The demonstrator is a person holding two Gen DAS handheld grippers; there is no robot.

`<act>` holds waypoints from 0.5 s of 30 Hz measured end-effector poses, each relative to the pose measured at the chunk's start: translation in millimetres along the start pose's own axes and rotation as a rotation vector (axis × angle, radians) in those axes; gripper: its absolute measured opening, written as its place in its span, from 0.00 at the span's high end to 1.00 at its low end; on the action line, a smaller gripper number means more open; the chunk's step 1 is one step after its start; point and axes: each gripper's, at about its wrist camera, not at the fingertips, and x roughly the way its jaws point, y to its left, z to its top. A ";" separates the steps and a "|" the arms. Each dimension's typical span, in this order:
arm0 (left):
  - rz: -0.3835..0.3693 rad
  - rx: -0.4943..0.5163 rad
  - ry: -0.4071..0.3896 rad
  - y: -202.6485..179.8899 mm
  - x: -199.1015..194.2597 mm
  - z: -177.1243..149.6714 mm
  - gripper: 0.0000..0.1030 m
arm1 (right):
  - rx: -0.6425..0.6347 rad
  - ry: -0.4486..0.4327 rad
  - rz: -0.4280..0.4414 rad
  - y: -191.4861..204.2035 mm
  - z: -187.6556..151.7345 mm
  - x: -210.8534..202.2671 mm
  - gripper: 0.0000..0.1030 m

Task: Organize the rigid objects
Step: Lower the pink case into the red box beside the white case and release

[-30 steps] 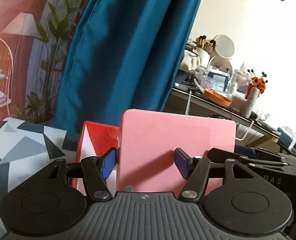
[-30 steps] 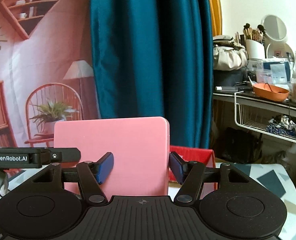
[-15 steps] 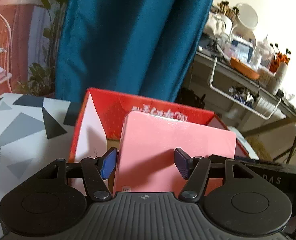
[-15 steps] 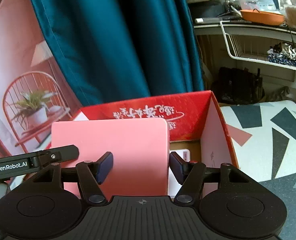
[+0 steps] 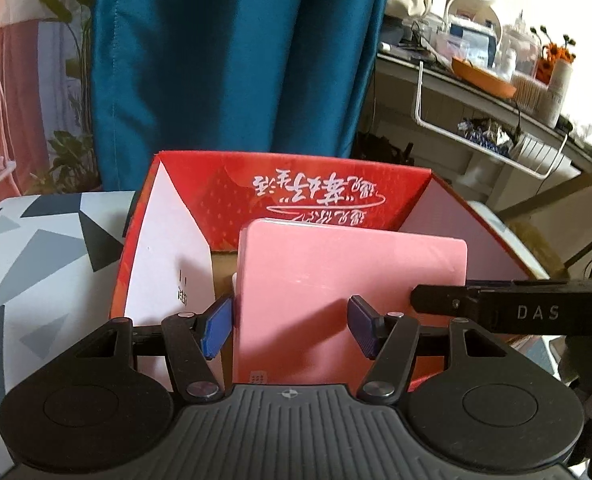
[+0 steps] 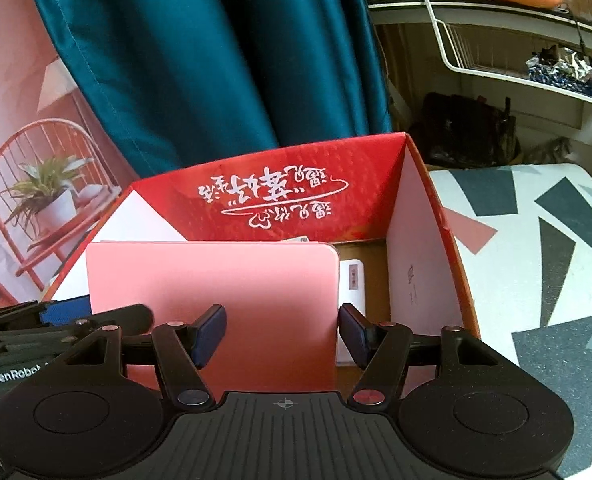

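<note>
Left tongs (image 5: 289,322) gripping pink board (image 5: 352,272), lower edge hidden inside red box (image 5: 320,184)

A home room: teal curtain (image 5: 231,60), cluttered vanity shelf (image 5: 476,76) (makeup brushes, mirror).

One pink flat case (image 5: 352,280) is showing in front of me, and one red cardboard box (image 5: 296,184) is sitting open behind it. Two grippers are working here, the left gripper (image 5: 291,326) and the right gripper (image 6: 281,334), each showing two blue pads. One white card-like item (image 6: 354,280) is lying inside the box. One teal curtain (image 5: 223,52) is hanging behind, and one orange bowl (image 5: 482,76) is resting on the shelf.
</note>
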 end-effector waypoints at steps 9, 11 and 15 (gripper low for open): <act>0.032 0.047 0.023 -4.2 2.4 -1.7 0.37 | -0.010 0.042 -0.008 0.8 -1.0 4.5 0.43; 0.032 0.055 0.030 -4.1 2.0 -1.4 0.37 | -0.008 0.047 -0.007 0.7 -0.6 5.1 0.42; 0.033 0.051 0.028 -4.3 -1.3 -0.7 0.37 | -0.009 0.053 -0.010 0.8 -1.0 4.8 0.42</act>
